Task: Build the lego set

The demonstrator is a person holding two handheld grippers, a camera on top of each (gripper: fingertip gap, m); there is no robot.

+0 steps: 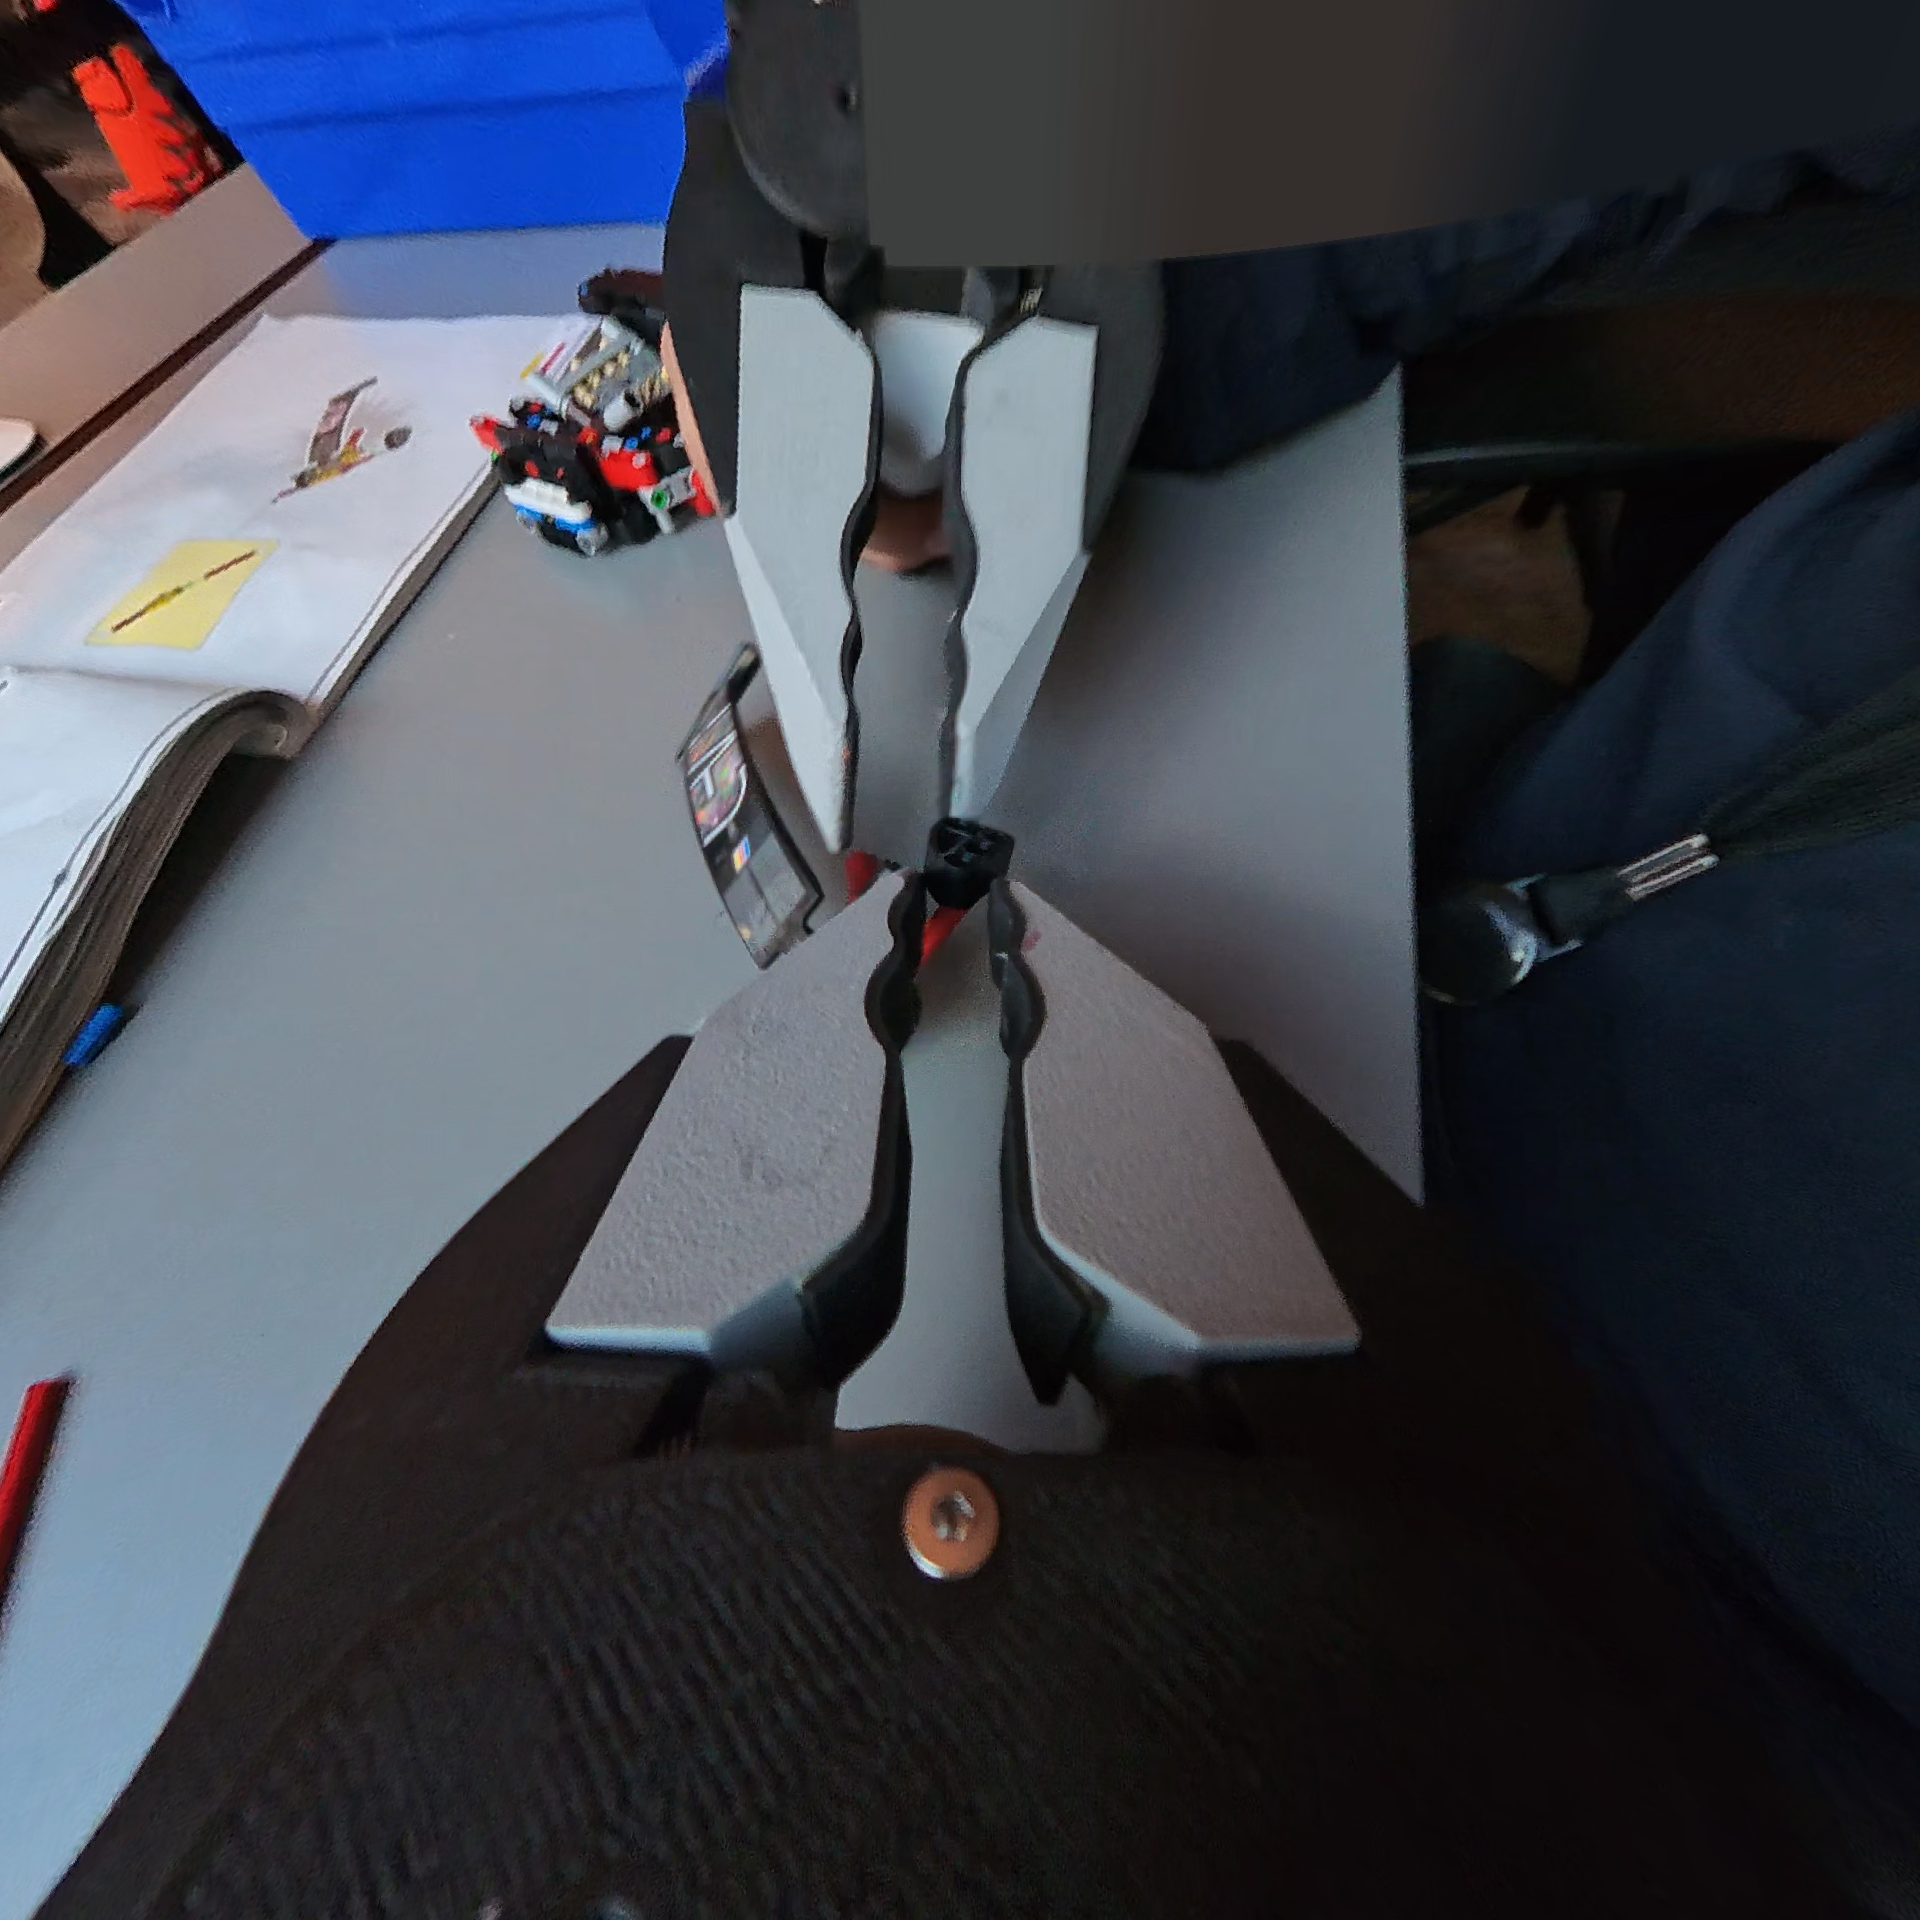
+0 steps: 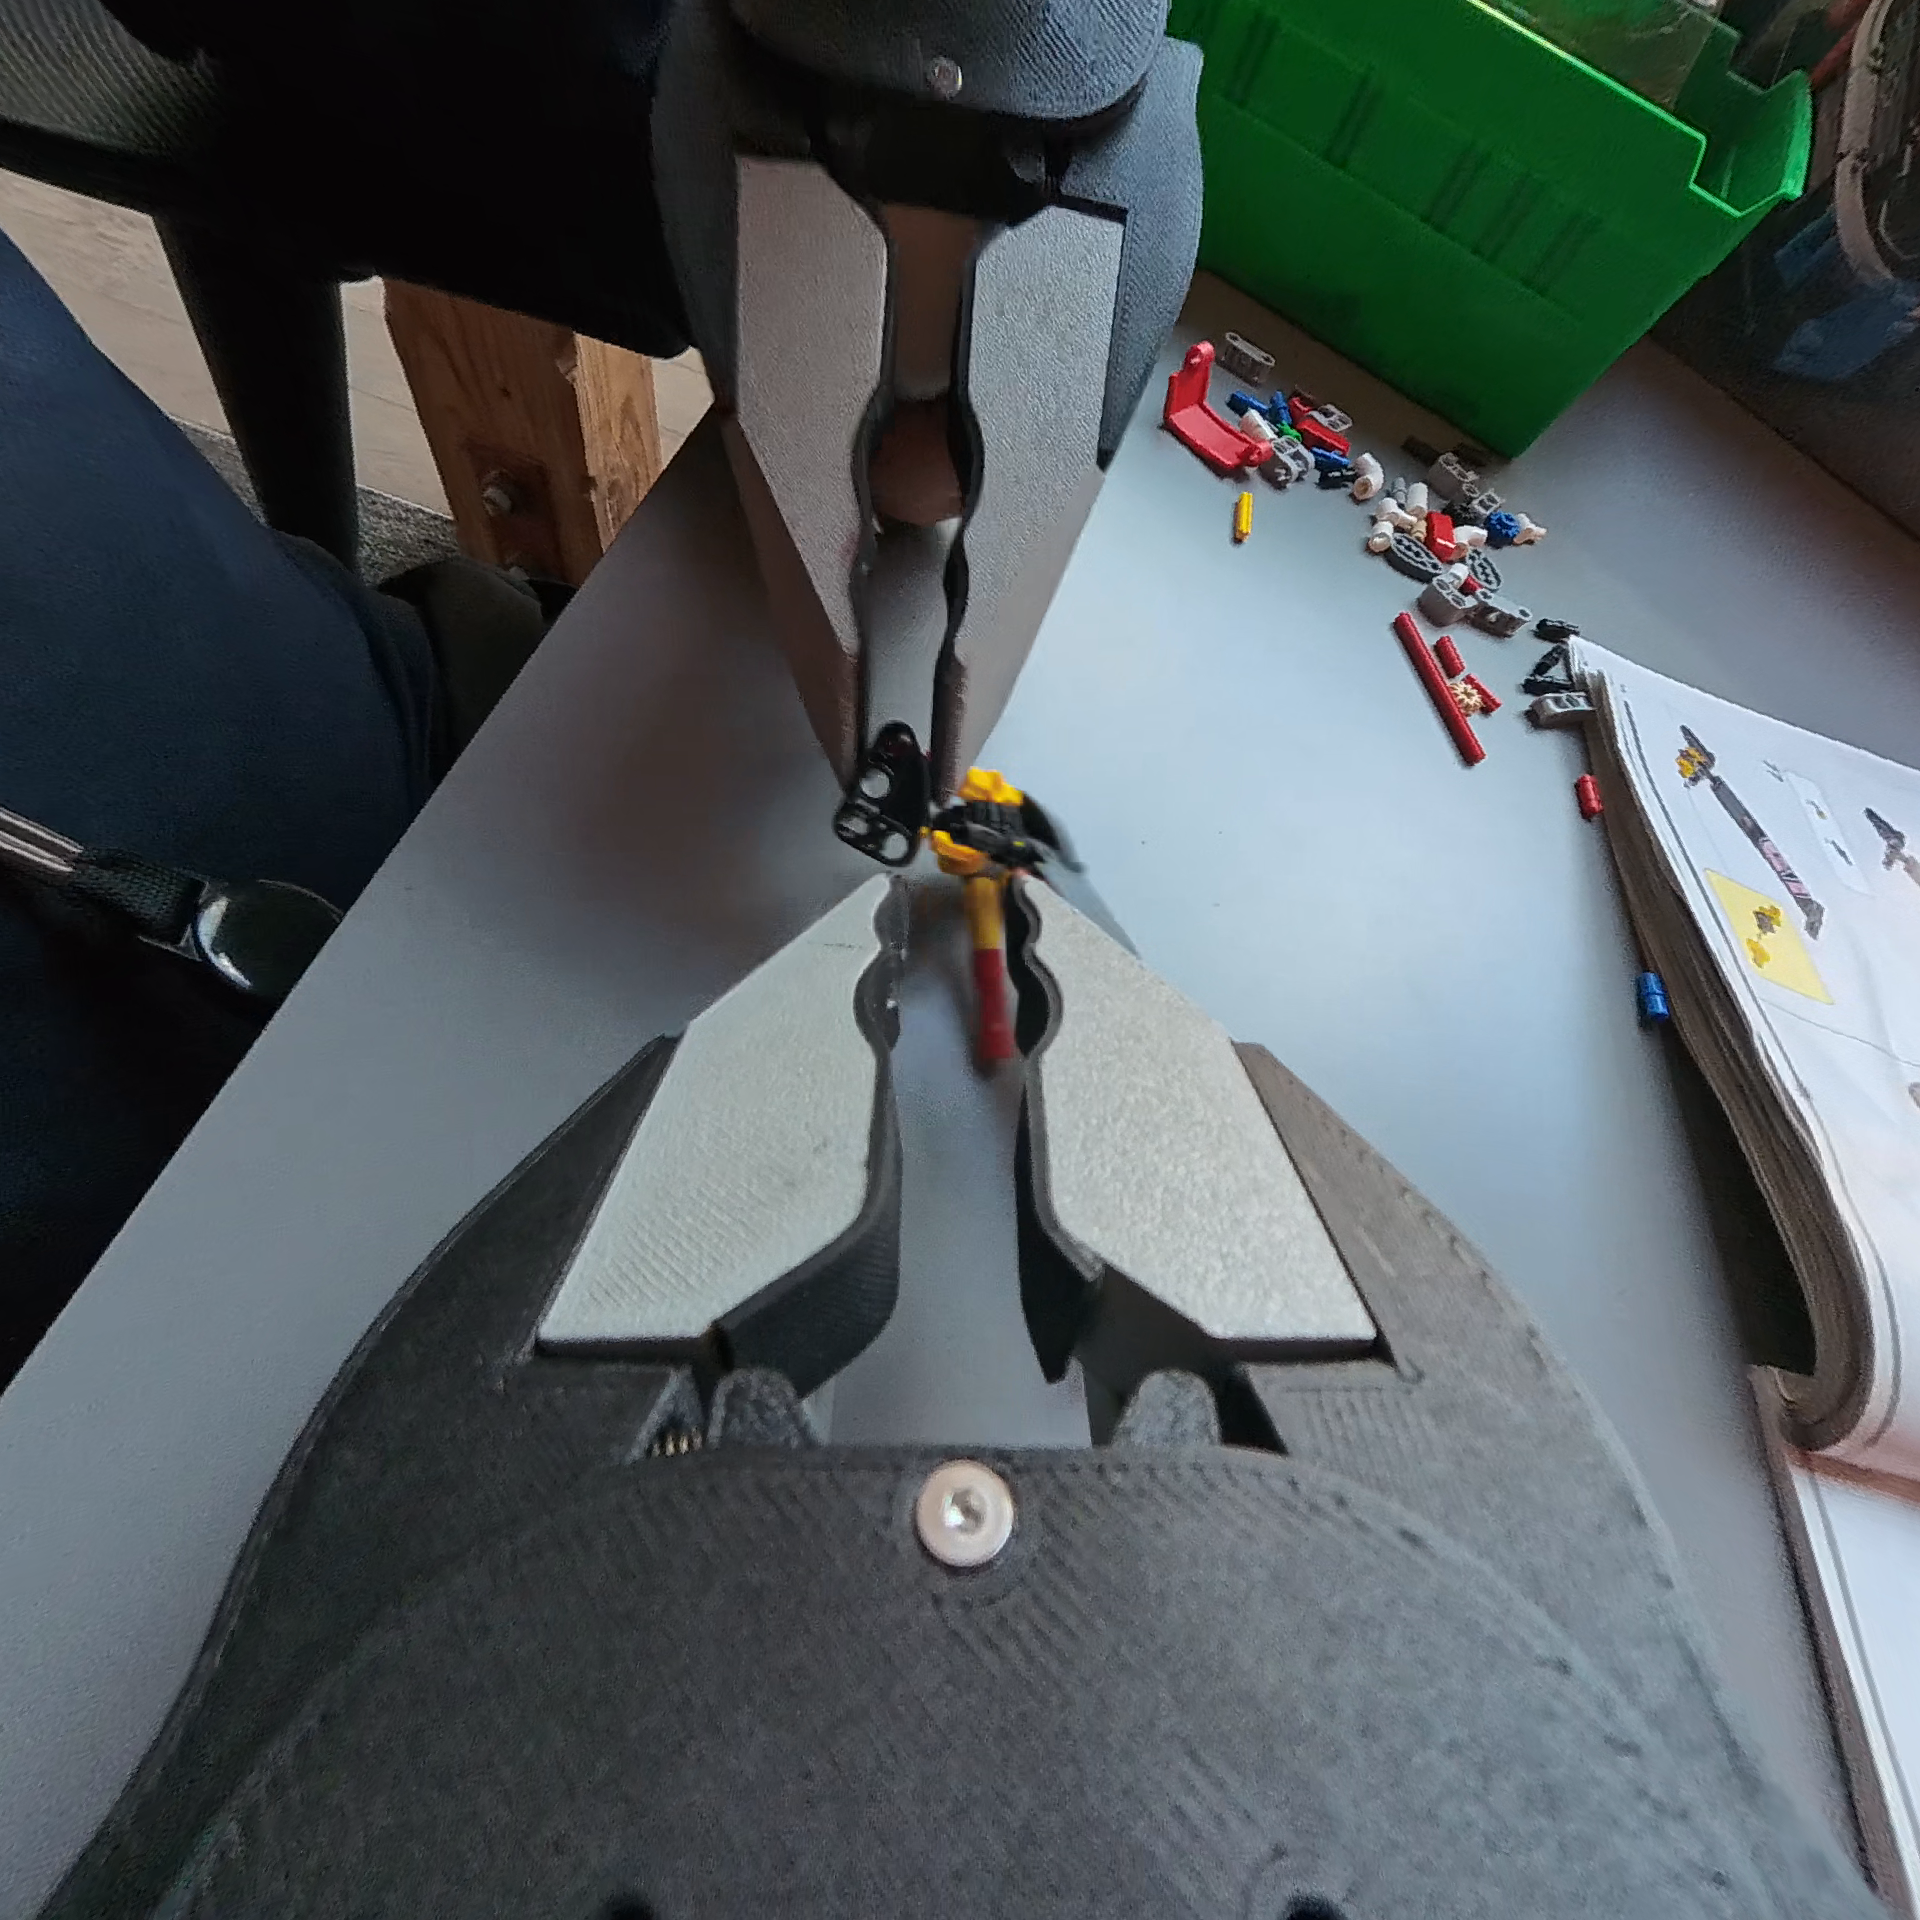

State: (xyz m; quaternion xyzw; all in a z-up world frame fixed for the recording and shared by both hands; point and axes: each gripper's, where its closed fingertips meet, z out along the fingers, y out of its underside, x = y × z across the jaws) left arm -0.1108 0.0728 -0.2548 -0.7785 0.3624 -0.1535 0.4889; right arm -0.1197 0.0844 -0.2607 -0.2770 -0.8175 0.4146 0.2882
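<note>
The left tool (image 1: pixel 951 894) is closed on a small black perforated plastic connector piece (image 1: pixel 964 857), held at its fingertips; a red plastic rod (image 1: pixel 940 928) shows between the fingers just behind that piece. The right tool (image 2: pixel 961 888) faces it tip to tip above the grey worktop (image 2: pixel 1299 883). Its fingers stand slightly apart, and a yellow-and-red plastic axle (image 2: pixel 987 966) lies in the gap against one pad; whether both pads press on it cannot be told. A yellow-and-black plastic sub-assembly (image 2: pixel 987 821) sits at the axle's far end, touching the black piece.

Beyond the right tool, to its right, lie loose plastic building parts (image 2: pixel 1403 509) in red, blue, grey and white, a green plastic bin (image 2: pixel 1455 208) and an open instruction booklet (image 2: pixel 1766 935). Beyond the left tool, to its left, stand a partly built red-and-black model (image 1: pixel 592 468) and a blue plastic bin (image 1: pixel 436 104).
</note>
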